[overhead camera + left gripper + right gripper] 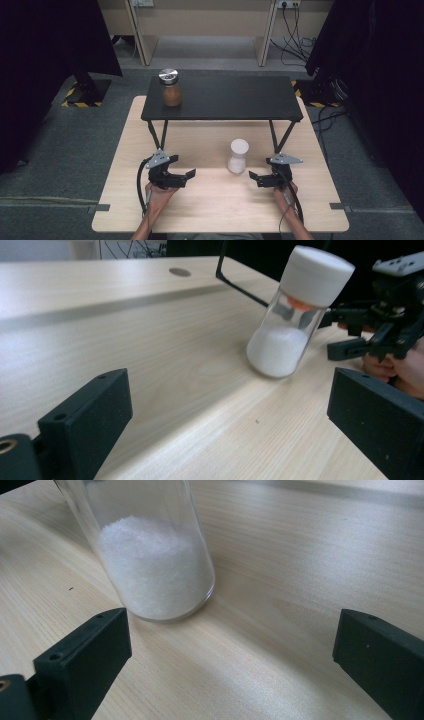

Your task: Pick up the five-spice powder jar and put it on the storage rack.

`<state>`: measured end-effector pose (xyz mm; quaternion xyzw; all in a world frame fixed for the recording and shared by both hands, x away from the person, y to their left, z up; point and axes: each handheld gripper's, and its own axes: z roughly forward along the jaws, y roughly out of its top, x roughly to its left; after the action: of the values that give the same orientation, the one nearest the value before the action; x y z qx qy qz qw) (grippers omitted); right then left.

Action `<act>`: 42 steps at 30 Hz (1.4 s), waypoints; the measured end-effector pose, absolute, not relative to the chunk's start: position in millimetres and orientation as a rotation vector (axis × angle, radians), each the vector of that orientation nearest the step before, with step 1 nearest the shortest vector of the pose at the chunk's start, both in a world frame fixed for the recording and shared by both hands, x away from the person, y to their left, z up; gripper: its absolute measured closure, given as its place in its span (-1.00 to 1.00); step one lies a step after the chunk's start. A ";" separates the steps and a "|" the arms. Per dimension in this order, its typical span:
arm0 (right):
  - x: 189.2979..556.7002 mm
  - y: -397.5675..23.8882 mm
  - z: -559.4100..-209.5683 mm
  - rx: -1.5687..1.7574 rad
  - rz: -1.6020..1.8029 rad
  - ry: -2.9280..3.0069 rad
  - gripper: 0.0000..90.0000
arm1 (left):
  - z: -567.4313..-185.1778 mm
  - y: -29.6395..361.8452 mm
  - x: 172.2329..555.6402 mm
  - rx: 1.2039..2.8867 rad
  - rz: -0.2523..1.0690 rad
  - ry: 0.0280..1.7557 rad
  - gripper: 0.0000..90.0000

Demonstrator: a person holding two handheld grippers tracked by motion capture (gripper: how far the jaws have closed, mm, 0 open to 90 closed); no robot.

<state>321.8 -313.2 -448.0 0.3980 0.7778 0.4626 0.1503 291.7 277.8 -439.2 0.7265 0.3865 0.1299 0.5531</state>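
Note:
A clear glass jar point(237, 156) with a white cap, part filled with white powder, stands on the wooden table point(215, 200) between my two grippers. My left gripper point(182, 168) is to its left, low over the table, open with nothing between its jaws. In the left gripper view the jar point(295, 320) is ahead and to the right, beyond the open left gripper point(230, 390). My right gripper point(260, 171) is just right of the jar, also open and empty. In the right gripper view the jar point(155, 565) stands close ahead, left of the gap of the right gripper point(235, 630).
A low black shelf point(235, 97) on thin legs stands across the back of the table. A brown jar with a silver lid point(171, 87) sits on its left end. The far right gripper point(352, 335) and a hand appear behind the powder jar.

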 end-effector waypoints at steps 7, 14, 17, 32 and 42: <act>321.6 -312.9 -447.9 1.142 1.327 2.235 -0.95 | -453.7 277.7 289.5 1.713 0.329 0.898 -0.92; 321.6 -312.7 -447.8 1.140 1.326 2.236 -0.95 | -466.3 279.4 289.7 1.710 0.342 0.907 -0.91; 321.5 -312.3 -447.6 1.140 1.323 2.236 -0.95 | -472.3 281.4 290.3 1.698 0.339 0.917 -0.90; 321.6 -312.3 -447.6 1.138 1.322 2.238 -0.95 | -472.8 278.4 298.0 1.737 0.307 0.920 -0.92; 321.8 -312.3 -447.6 1.135 1.323 2.240 -0.95 | -473.2 278.5 299.0 1.737 0.302 0.925 -0.91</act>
<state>321.8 -312.3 -447.6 0.3955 0.7801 0.4606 0.1511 299.0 278.5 -473.2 0.7321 0.3898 0.1273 0.5440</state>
